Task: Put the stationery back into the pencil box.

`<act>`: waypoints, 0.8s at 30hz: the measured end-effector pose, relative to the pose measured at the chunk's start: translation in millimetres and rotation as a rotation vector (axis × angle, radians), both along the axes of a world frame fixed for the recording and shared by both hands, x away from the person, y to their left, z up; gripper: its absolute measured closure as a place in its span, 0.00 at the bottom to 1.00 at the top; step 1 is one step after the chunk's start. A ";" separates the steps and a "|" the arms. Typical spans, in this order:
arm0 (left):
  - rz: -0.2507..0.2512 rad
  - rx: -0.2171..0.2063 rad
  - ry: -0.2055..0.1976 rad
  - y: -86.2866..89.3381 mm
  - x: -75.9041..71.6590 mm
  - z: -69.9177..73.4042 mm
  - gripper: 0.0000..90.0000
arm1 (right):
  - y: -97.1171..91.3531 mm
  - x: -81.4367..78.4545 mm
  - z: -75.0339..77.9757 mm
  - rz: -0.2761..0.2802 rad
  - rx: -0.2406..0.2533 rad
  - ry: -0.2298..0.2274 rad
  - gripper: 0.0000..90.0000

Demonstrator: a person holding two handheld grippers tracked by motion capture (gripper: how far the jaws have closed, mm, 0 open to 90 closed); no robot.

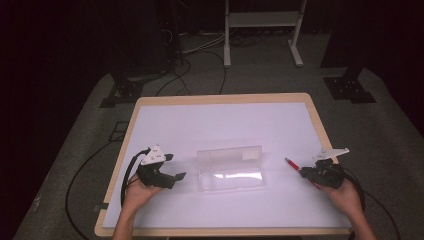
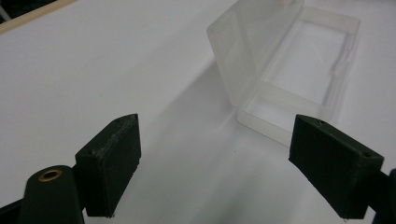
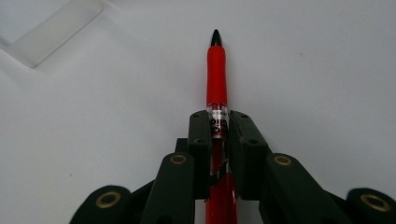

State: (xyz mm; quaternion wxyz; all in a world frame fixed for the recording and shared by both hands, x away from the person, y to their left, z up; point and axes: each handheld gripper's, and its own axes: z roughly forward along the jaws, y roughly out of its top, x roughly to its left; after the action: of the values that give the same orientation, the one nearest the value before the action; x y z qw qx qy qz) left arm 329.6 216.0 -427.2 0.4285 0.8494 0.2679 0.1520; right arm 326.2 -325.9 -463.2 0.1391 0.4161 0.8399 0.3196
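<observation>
A white table (image 1: 220,120) with a pale wooden rim fills the middle of the high view, dark floor around it. A clear plastic case (image 1: 231,169) lies open at centre, bare surface on every side. At lower left the left gripper (image 1: 176,167) is spread wide, holding nothing. At lower right the right gripper (image 1: 301,171) is clamped on a red pen (image 3: 216,79), whose rear end is hidden between the jaws.

High view overhead facing forward, gripper views close along jaws, sharing clear case (image 1: 230,169)
</observation>
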 end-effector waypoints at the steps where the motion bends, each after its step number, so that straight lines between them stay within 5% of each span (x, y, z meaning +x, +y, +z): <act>1: 0.003 -0.005 0.003 0.5 0.2 -0.7 0.18 | 0.0 -0.9 1.2 0.000 0.007 0.001 0.87; 24: 0.033 -0.011 0.017 9.8 1.5 -0.9 0.15 | 31.8 -8.7 39.8 0.123 0.064 -0.045 0.87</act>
State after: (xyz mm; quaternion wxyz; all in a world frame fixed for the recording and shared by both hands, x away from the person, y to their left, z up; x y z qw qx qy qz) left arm 331.1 225.8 -428.1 0.4285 0.8437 0.2862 0.1504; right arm 317.4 -294.1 -423.4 0.1247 0.3607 0.8499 0.3633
